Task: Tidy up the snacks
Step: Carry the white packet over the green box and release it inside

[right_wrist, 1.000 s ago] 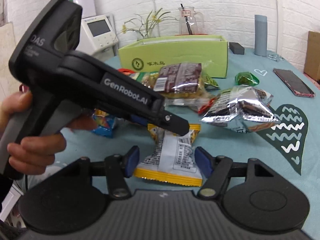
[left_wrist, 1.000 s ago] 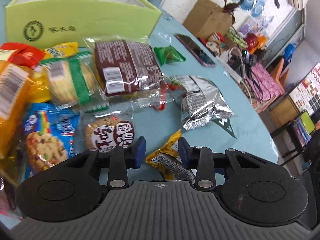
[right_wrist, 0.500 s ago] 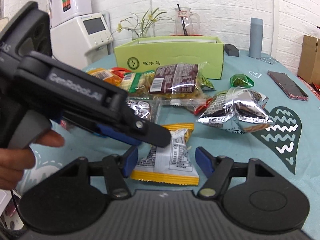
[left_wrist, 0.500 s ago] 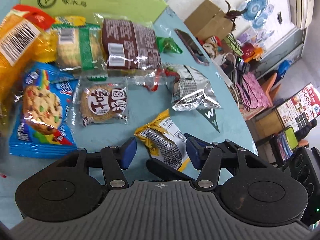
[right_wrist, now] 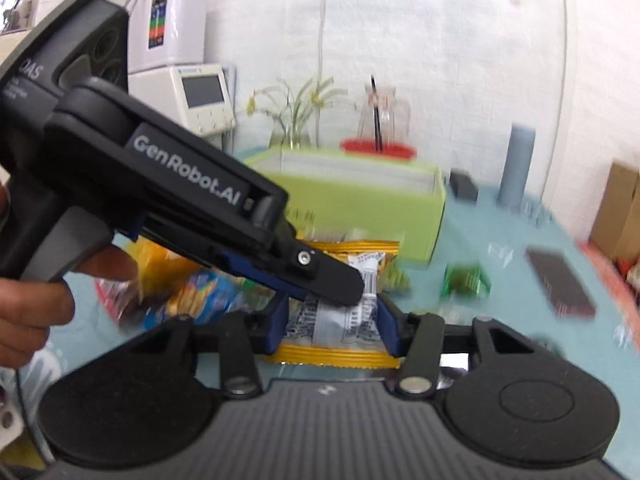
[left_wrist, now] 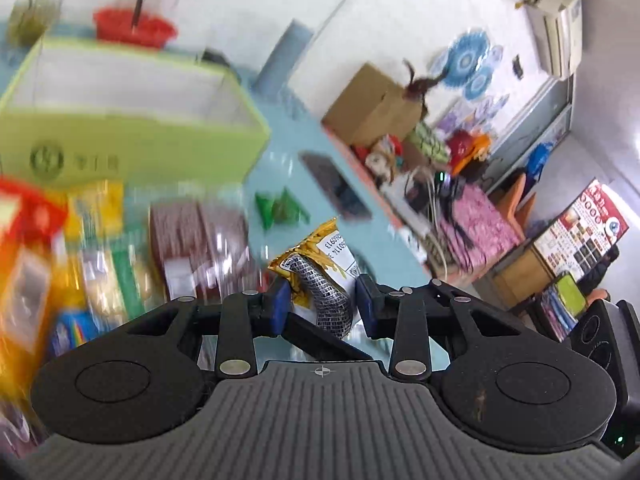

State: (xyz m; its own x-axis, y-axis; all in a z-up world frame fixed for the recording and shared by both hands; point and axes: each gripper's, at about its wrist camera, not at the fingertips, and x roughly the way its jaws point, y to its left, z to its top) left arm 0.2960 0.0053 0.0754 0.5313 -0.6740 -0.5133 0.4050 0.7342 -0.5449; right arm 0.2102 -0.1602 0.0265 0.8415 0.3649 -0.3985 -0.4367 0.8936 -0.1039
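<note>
Both grippers are shut on the same yellow snack packet, which is lifted off the table. My left gripper (left_wrist: 322, 306) pinches one end of the yellow packet (left_wrist: 320, 264). My right gripper (right_wrist: 332, 326) pinches the packet (right_wrist: 340, 320) across its white middle. The left gripper's body (right_wrist: 192, 188) crosses the right wrist view from the left, its tip over the packet. The open green box (left_wrist: 132, 120) stands behind the snack pile; it also shows in the right wrist view (right_wrist: 360, 196).
Several blurred snack packs (left_wrist: 100, 264) lie at the left below the box. A green candy (left_wrist: 280, 210) and a phone (left_wrist: 336, 188) lie on the teal table. A cardboard box (left_wrist: 372, 108) and a grey cylinder (right_wrist: 516, 164) stand farther back.
Both grippers have closed on the yellow packet and raised it off the table toward the green box. The views have tilted up and the background is blurred.
</note>
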